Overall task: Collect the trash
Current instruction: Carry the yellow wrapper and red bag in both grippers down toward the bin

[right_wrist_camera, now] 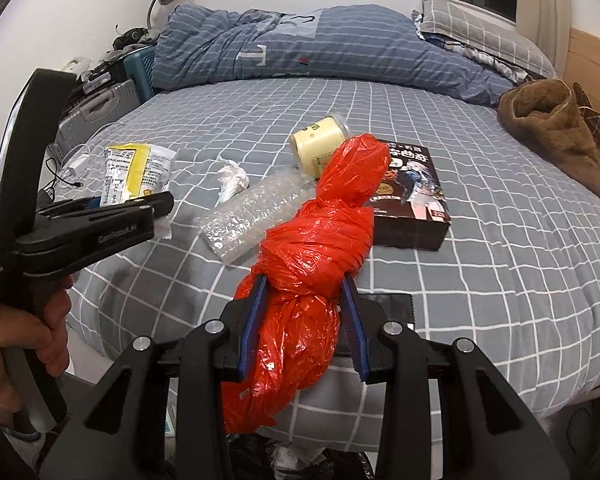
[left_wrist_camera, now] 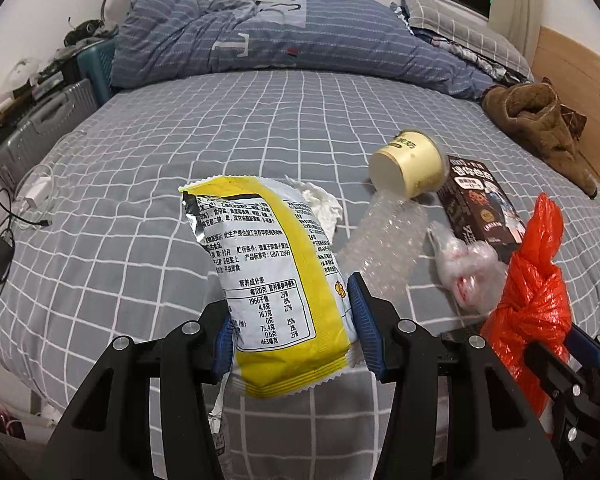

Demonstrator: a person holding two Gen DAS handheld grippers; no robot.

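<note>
Yellow snack bag [left_wrist_camera: 276, 288] upright, knotted red plastic bag [right_wrist_camera: 312, 256] raised above bed

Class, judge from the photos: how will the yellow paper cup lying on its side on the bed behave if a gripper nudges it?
The paper cup lies on its side, so it would probably roll, curving because it tapers. It looks empty, hence light. Thin walls may crush under a firm squeeze.

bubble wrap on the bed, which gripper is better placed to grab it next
Neither is free: the left gripper holds the yellow snack bag, the right gripper the red plastic bag. After unloading, probably the right: the bubble wrap lies just ahead of it.
</note>
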